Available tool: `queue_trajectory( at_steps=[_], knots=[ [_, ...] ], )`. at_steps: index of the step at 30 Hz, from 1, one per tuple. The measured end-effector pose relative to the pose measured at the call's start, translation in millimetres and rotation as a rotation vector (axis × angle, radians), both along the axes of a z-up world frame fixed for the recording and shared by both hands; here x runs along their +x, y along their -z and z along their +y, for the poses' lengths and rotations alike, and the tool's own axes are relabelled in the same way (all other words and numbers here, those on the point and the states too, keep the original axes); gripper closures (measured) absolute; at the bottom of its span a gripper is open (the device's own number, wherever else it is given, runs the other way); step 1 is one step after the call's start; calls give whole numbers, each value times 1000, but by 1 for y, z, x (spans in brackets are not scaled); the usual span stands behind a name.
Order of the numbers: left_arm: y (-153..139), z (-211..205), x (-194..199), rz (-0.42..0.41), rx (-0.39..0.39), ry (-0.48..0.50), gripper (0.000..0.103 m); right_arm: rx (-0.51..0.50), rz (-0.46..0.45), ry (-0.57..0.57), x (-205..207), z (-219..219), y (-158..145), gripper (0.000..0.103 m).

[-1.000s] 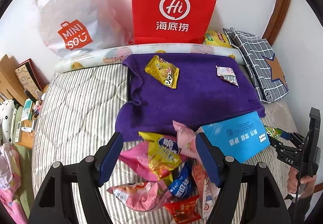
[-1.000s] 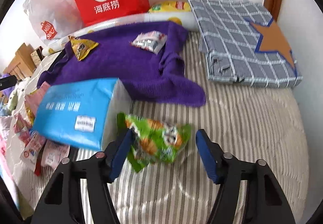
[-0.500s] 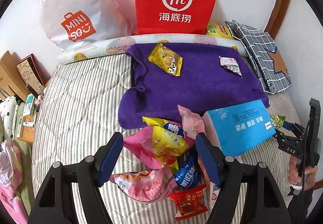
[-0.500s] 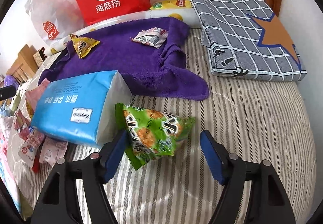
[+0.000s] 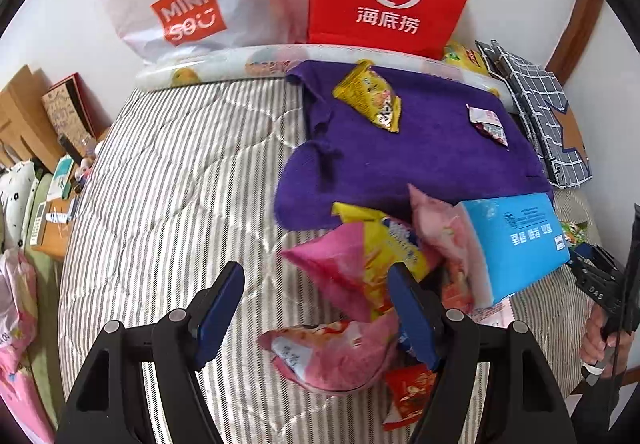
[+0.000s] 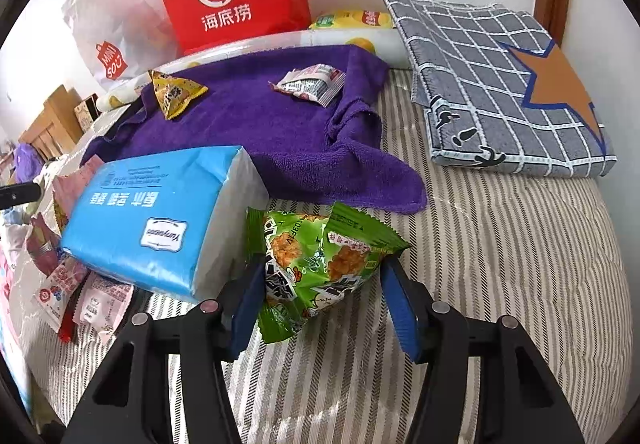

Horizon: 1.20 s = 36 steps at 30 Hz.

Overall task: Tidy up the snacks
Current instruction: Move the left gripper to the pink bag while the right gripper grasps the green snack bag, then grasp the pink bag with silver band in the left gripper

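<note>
While the snack pile (image 5: 368, 284) waited in a heap on the striped mattress (image 5: 168, 196), the right gripper (image 6: 324, 290) had the green packet (image 6: 320, 260) between its blue fingers (image 6: 248, 302), at about six o'clock in the right wrist view. Its jaws had just been closing, and the left pad looked pressed into the crinkled wrapper; whether the right pad truly bit was hard to call, since the packet's corner only grazed it. That packet sat just beside the blue tissue pack (image 6: 160, 224), which probably explained the approach from the open side. Up at twelve o'clock lay the purple towel (image 6: 256, 132), already bearing a yellow packet (image 6: 174, 92) and a white sachet (image 6: 310, 84), well apart from one another, so it seemed to be the sorting ground. Over on the other side, the left gripper (image 5: 316, 314) hung with jaws apart and nothing in them, angled down toward the pink bag (image 5: 332, 360) at six o'clock, seemingly lining up the next pick. The person's hand (image 5: 596, 340) showed at four o'clock there.
</note>
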<state>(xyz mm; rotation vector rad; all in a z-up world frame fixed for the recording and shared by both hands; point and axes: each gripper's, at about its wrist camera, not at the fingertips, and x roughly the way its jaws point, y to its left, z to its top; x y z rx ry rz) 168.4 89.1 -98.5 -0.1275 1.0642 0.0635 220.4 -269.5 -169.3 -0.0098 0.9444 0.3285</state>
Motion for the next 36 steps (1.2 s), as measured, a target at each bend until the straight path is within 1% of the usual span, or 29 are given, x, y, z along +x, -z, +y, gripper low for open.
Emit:
queue_trajectory(
  at_steps=[4, 9, 13, 15, 17, 20, 26, 30, 32, 36],
  knots=[
    [5, 5, -5, 5, -22, 9, 31, 14, -12, 45, -9, -10, -9, 46],
    [10, 4, -11, 5, -64, 44, 31, 13, -24, 82, -23, -14, -19, 46],
    [13, 0, -15, 2, -89, 74, 26, 8, -33, 88, -34, -11, -26, 46],
    [16, -2, -17, 5, -100, 83, 22, 4, -37, 87, -40, -8, -28, 46],
    [19, -2, -19, 12, -102, 91, 18, 2, -37, 87, -45, -5, -30, 46],
    [27, -4, -23, 31, -85, 96, 18, -1, -33, 87, -50, -1, -31, 46],
    [46, -8, -22, 67, -98, 95, 18, -23, -23, 87, -60, 7, -33, 46],
    [48, -7, -25, 61, -114, 105, 20, -30, -25, 89, -69, 8, -34, 46],
    [47, -5, -28, 46, -132, 108, 29, -30, -25, 91, -72, 10, -35, 46],
    [45, 1, -31, 28, -166, 112, 32, -30, -31, 93, -77, 13, -38, 47]
  ],
)
